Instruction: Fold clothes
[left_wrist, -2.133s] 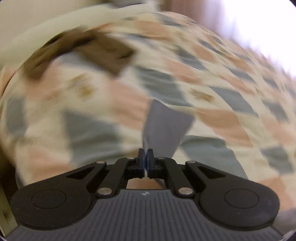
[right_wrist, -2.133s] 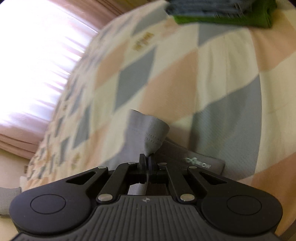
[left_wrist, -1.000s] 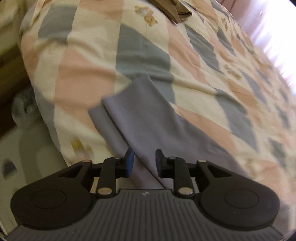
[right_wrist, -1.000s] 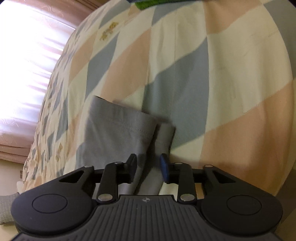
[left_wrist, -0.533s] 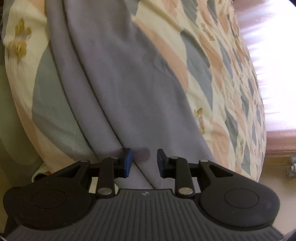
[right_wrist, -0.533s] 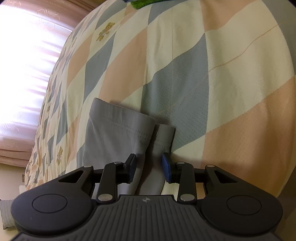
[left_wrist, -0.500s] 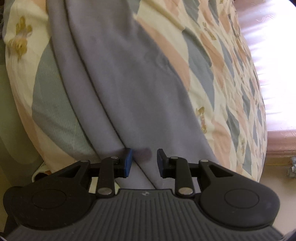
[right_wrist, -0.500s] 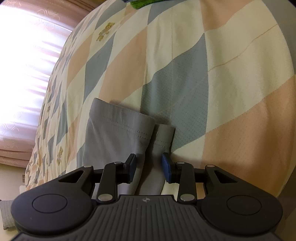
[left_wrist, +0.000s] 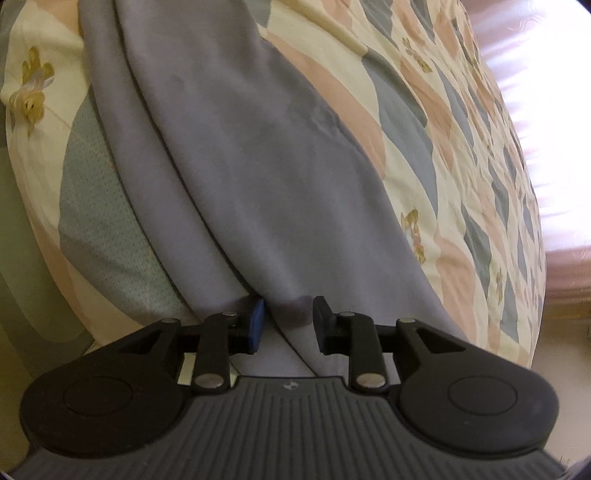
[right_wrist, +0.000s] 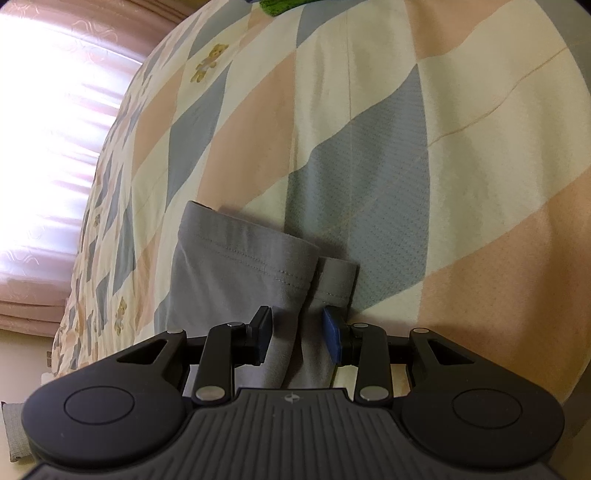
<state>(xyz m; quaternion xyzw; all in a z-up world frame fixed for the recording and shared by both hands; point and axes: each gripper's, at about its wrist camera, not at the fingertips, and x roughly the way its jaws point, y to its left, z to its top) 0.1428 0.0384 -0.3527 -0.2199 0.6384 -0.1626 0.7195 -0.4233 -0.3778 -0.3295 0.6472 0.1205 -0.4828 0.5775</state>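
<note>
Grey trousers (left_wrist: 258, 166) laid lengthwise on quilt (left_wrist: 424, 122), legs stacked, cuffs at lower centre of right view. Left gripper (left_wrist: 286, 319) and right gripper (right_wrist: 297, 334) both apart, straddling cloth, clamping nothing. First fold apparently done; crosswise folds judged outstanding.

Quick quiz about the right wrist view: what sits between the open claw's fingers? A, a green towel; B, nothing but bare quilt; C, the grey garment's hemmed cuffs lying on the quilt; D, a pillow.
C: the right claw stands open over the grey garment, whose stitched cuffs rest on the patchwork quilt.
</note>
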